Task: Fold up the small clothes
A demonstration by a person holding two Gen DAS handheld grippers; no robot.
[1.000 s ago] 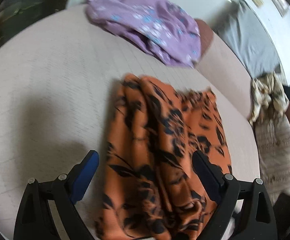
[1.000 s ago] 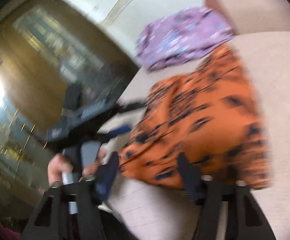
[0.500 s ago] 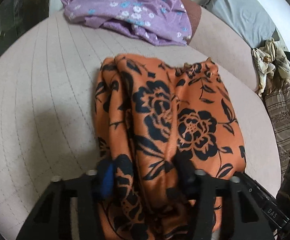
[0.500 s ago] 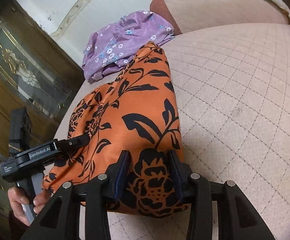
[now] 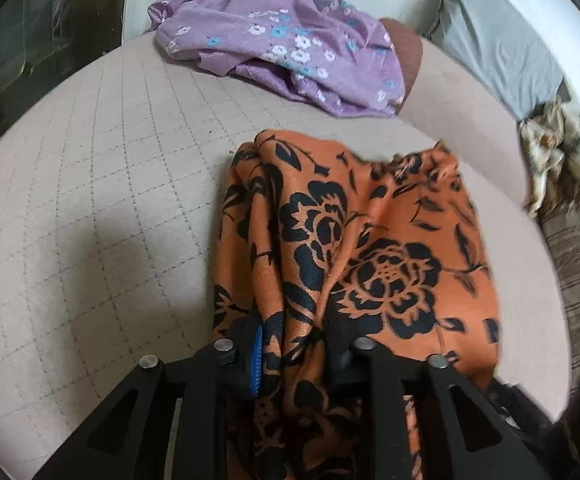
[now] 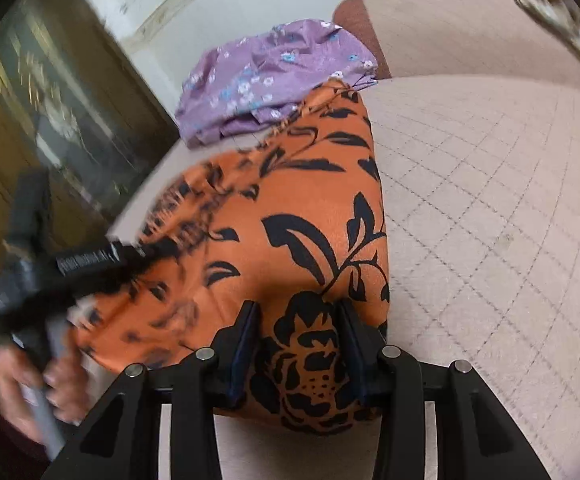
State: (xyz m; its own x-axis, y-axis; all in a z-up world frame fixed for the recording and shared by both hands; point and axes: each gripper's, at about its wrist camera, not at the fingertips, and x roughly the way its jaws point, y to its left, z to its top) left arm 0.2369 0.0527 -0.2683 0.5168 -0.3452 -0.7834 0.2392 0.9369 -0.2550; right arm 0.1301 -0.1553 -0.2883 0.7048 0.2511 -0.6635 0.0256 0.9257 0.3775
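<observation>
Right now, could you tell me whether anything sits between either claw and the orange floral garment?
Nothing visible does. The left claw is closing on a bunched fold of the orange floral garment, and the right claw already grips its near edge. The purple garment lies apart, farther back.

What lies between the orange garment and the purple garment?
Only a bare strip of quilted cushion lies between the orange garment and purple garment, in the left wrist view.
</observation>
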